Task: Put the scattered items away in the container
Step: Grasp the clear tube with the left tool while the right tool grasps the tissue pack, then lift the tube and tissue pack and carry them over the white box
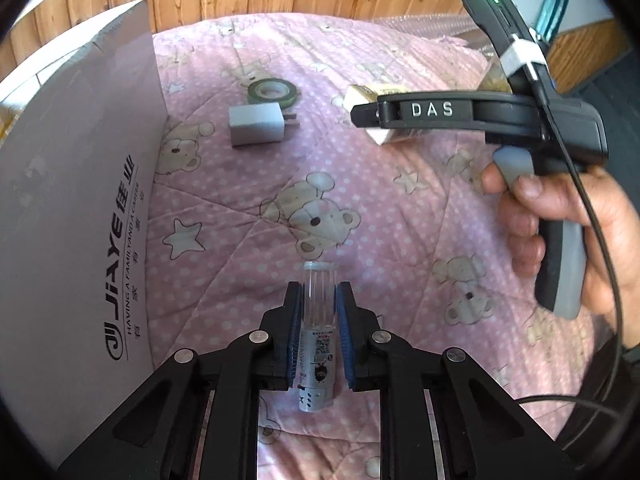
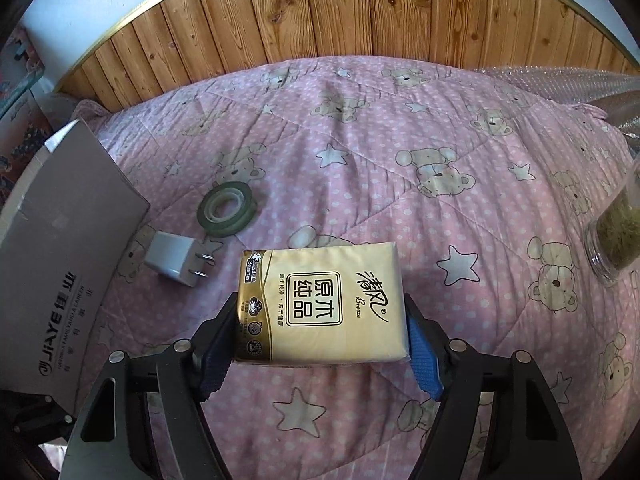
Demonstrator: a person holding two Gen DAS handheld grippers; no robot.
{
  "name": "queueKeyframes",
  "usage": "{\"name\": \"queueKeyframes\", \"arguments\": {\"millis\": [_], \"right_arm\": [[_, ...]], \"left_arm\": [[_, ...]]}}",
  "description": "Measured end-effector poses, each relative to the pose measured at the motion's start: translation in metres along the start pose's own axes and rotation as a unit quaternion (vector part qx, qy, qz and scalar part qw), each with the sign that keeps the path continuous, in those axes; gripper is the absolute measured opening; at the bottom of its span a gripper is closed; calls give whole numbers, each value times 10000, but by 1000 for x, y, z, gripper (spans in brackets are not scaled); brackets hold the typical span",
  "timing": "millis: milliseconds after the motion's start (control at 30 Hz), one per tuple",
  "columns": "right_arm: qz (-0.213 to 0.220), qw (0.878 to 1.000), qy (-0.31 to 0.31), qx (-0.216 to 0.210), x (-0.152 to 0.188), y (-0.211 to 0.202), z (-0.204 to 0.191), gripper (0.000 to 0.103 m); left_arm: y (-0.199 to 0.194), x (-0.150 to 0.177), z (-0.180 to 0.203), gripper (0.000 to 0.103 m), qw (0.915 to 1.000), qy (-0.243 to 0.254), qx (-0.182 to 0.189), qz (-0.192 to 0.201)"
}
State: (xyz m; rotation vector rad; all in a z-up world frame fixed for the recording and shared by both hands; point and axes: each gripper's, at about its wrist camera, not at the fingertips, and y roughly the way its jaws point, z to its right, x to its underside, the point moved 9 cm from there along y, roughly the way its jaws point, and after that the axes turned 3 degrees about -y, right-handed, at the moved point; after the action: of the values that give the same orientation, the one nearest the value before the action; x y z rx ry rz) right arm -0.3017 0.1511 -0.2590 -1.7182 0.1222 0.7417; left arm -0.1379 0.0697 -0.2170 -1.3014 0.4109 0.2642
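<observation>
A small clear tube with a printed label point(image 1: 318, 344) sits between the blue pads of my left gripper point(image 1: 319, 292), which is shut on it just above the pink quilt. My right gripper point(image 2: 320, 320) is shut on a gold tissue pack point(image 2: 316, 280), its pads pressing both short sides. In the left wrist view the same tissue pack point(image 1: 362, 98) shows behind the right gripper's finger marked DAS. A green tape roll point(image 2: 226, 208) and a white plug charger point(image 2: 176, 260) lie on the quilt near the white cardboard box point(image 2: 60, 240).
The box point(image 1: 80, 200) stands tall along the left. The tape roll point(image 1: 272, 92) and charger point(image 1: 256, 124) lie far ahead of the left gripper. A hand point(image 1: 560, 220) holds the right gripper. A glass jar point(image 2: 616, 232) stands at the right edge, and wooden panelling runs behind the bed.
</observation>
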Motion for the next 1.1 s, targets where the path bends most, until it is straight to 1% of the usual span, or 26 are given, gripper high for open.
{"name": "queueKeyframes", "arguments": {"millis": [100, 300, 433, 600, 700, 800, 867, 900, 933, 1033, 1100], "right_arm": [[23, 10000, 23, -88, -1, -5, -7, 75], [32, 9997, 77, -236, -2, -11, -16, 75], [80, 9993, 143, -339, -4, -19, -22, 75], [140, 9987, 173, -463, -6, -28, -27, 75], [158, 9983, 178, -539, -6, -34, -32, 75], [167, 9981, 163, -569, -4, -38, -36, 75], [166, 9980, 171, -582, -2, -40, -37, 75], [162, 9980, 175, -589, -1, -40, -37, 75], [159, 9980, 179, -591, 0, -41, -36, 75], [151, 9978, 227, -598, 2, -43, -35, 75], [158, 9977, 264, -599, 3, -46, -33, 75]], "left_arm": [[-5, -1, 2, 17, 9999, -94, 75, 37], [-12, -9, 2, 16, 9996, -215, 110, 132], [-22, -18, 5, 13, 9989, -348, 192, 233], [-33, -31, 13, 11, 9981, -389, 253, 400], [-35, -32, 18, 11, 9983, -335, 265, 407], [-28, -31, 13, 11, 9984, -363, 43, 425], [-18, -27, 11, 24, 9987, -402, 54, 314], [-11, -26, 8, 37, 9986, -462, 7, 260], [-6, -23, 6, 41, 9984, -505, -54, 233], [11, -21, -2, 43, 9977, -542, -386, 124], [20, -22, -4, 43, 9972, -558, -475, 117]]}}
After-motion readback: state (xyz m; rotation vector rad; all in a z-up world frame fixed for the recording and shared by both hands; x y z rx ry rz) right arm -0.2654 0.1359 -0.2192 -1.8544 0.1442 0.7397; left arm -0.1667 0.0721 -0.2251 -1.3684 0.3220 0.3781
